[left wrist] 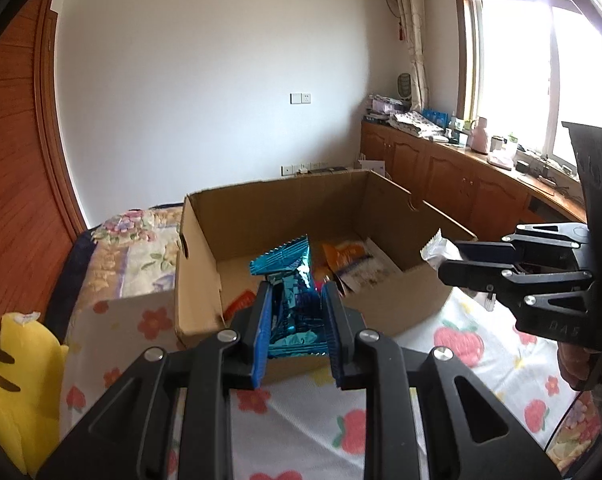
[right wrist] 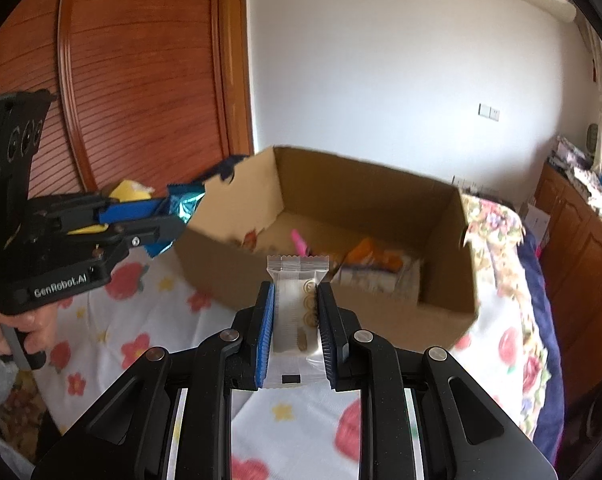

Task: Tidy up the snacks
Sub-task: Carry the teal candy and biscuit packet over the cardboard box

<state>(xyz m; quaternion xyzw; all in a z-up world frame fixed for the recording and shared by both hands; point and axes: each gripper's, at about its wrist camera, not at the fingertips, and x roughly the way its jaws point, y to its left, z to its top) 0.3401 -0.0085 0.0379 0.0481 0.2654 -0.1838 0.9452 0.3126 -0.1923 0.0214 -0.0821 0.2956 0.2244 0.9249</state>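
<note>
My left gripper (left wrist: 297,300) is shut on a shiny blue snack packet (left wrist: 291,280), held up in front of an open cardboard box (left wrist: 205,248). My right gripper (right wrist: 295,300) is shut on a white snack packet (right wrist: 297,296) with round biscuits printed on it, just short of the box's near wall (right wrist: 361,316). Each gripper shows in the other's view: the right one (left wrist: 447,262) with the white packet (left wrist: 437,250) at the box's right corner, the left one (right wrist: 169,216) with the blue packet (right wrist: 185,200) at its left corner. Inside the box lie an orange packet (left wrist: 343,258) and a pink one (right wrist: 299,242).
The box stands on a bed under a white sheet with red flowers (left wrist: 461,344). A yellow plush toy (left wrist: 17,376) lies at the bed's left edge. Wooden cabinets (left wrist: 441,172) with clutter on top run under the window. A wooden wardrobe (right wrist: 141,80) stands to the left.
</note>
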